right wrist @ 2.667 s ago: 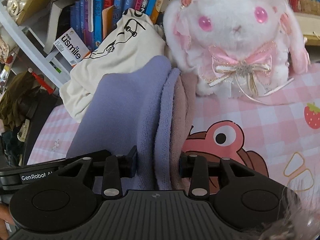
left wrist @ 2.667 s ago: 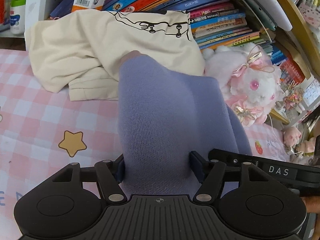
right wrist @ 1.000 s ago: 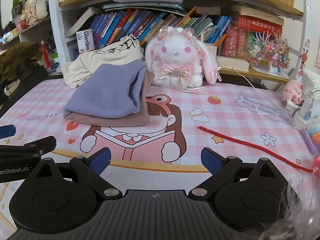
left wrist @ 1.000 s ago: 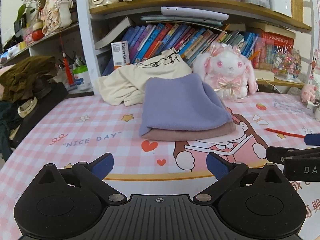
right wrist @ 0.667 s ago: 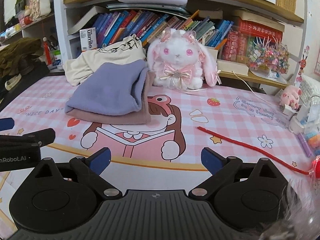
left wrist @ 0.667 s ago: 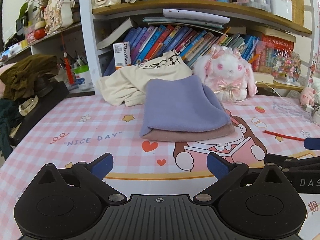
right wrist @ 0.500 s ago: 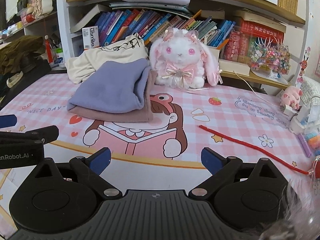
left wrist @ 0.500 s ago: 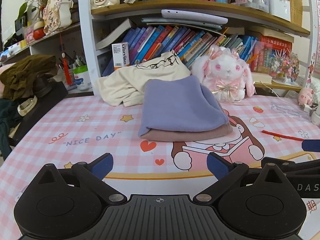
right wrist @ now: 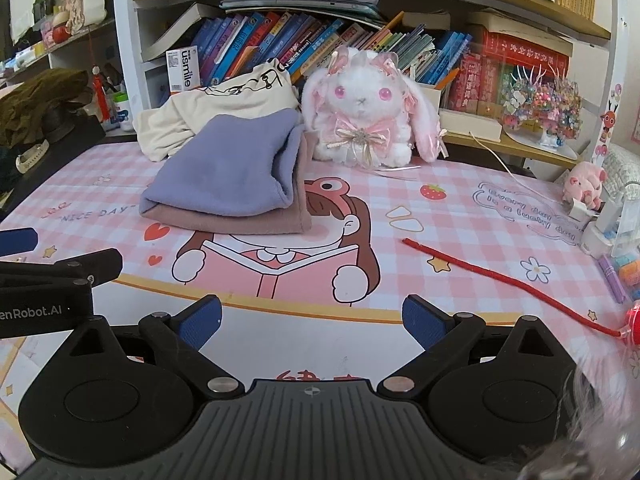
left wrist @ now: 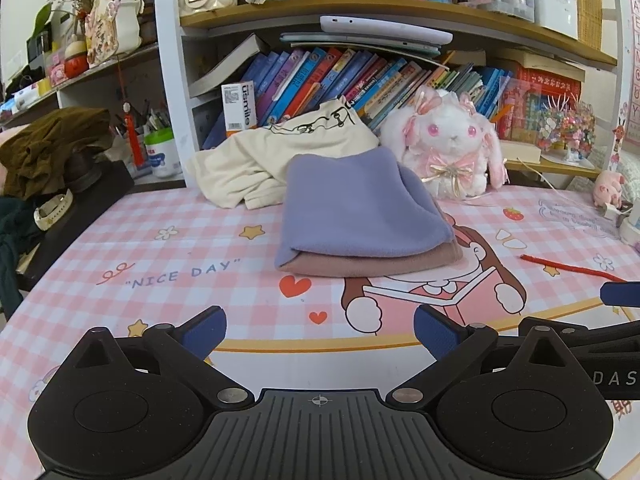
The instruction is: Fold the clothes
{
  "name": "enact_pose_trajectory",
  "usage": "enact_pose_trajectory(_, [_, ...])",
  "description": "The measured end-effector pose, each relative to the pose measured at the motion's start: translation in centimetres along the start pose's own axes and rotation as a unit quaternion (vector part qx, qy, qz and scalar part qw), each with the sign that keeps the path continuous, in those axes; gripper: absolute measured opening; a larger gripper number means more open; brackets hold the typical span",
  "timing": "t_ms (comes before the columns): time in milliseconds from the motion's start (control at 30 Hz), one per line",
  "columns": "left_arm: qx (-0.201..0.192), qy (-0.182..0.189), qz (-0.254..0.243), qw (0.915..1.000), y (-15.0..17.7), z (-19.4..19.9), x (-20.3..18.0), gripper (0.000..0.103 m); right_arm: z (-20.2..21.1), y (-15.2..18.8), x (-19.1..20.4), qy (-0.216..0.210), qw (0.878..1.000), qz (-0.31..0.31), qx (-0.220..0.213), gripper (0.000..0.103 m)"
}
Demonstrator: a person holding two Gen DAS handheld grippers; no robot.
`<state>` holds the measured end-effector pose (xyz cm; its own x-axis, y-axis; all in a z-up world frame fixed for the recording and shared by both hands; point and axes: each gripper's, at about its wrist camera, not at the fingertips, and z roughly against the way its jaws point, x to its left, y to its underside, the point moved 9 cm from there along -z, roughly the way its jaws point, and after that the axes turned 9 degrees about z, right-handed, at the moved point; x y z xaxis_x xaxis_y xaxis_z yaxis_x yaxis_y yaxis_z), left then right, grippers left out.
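A folded lilac garment (left wrist: 356, 208) lies on top of a folded dusty-pink garment (left wrist: 372, 266) in the middle of the table; the stack also shows in the right wrist view (right wrist: 228, 176). A crumpled cream garment (left wrist: 272, 156) with a black drawing lies behind it against the books, and shows too in the right wrist view (right wrist: 216, 112). My left gripper (left wrist: 320, 326) is open and empty, well back from the stack. My right gripper (right wrist: 312, 318) is open and empty, also back near the table's front.
A white and pink plush rabbit (right wrist: 364, 116) sits right of the stack. A red pipe cleaner (right wrist: 508, 280) lies at the right. Bookshelves (left wrist: 360, 76) stand behind. Dark clothes and a watch (left wrist: 48, 160) lie at the left. Small items (right wrist: 612, 232) crowd the right edge.
Both grippers, earlier shut on the lilac garment close to the books, have let go and pulled back toward the table's front. The folded stack now lies still.
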<state>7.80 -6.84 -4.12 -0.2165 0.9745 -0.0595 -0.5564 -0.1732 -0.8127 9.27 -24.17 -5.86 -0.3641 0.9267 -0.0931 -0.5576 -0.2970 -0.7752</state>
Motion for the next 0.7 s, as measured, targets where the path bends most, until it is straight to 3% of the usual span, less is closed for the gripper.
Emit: enact_pose_trajectory(700, [0.016, -0.002, 0.006, 0.9998, 0.48, -0.35, 0.42, 0.103, -0.43, 0.09, 0.46, -0.009, 1.000, -0.003, 0.006, 0.098])
